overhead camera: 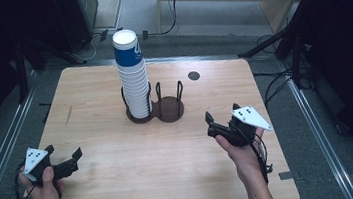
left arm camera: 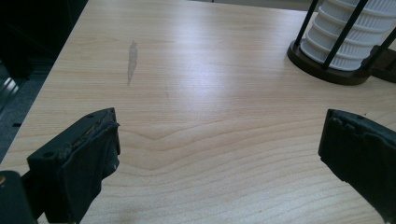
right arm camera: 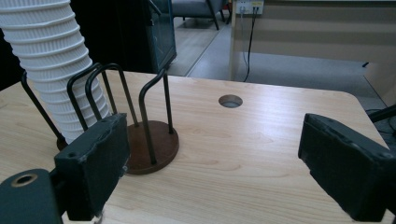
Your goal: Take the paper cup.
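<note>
Before you on the tabletop (overhead camera: 120,151): one tall cup stack (overhead camera: 132,79), two wire holders (overhead camera: 167,105), two tongs (overhead camera: 73,161).

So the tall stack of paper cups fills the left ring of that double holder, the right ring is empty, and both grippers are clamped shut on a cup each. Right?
Not quite. The cup stack does sit in the left ring of the holder, and the right ring is empty. But the left gripper and right gripper are open and hold nothing, as both gripper views show.
</note>
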Motion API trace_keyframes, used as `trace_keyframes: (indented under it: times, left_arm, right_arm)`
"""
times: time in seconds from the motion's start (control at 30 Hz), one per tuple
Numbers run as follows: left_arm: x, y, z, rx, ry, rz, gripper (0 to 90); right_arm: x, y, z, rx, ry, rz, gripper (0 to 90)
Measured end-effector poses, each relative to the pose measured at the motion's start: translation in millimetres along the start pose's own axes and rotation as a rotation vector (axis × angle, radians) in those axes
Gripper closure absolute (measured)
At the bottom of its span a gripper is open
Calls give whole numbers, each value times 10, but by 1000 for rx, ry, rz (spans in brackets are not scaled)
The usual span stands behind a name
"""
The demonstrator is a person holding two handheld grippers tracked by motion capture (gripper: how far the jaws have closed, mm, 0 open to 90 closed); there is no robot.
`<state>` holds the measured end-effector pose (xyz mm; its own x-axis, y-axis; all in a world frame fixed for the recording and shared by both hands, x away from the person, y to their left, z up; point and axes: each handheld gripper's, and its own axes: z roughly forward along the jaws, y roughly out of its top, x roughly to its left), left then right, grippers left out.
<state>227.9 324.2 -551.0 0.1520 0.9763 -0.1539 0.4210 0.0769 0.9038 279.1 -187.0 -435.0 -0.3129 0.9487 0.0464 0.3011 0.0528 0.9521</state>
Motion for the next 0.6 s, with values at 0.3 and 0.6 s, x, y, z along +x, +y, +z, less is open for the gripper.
trace_keyframes:
  times: [0.3,0.6]
  left_arm:
    - [4,2,1,4,-4,-1,0]
    - [12,4,4,7,-6,-1,0]
  right_arm:
    - [140,84,73,-5,19,-14,91]
    - [310,157,169,-6,44,-36,91]
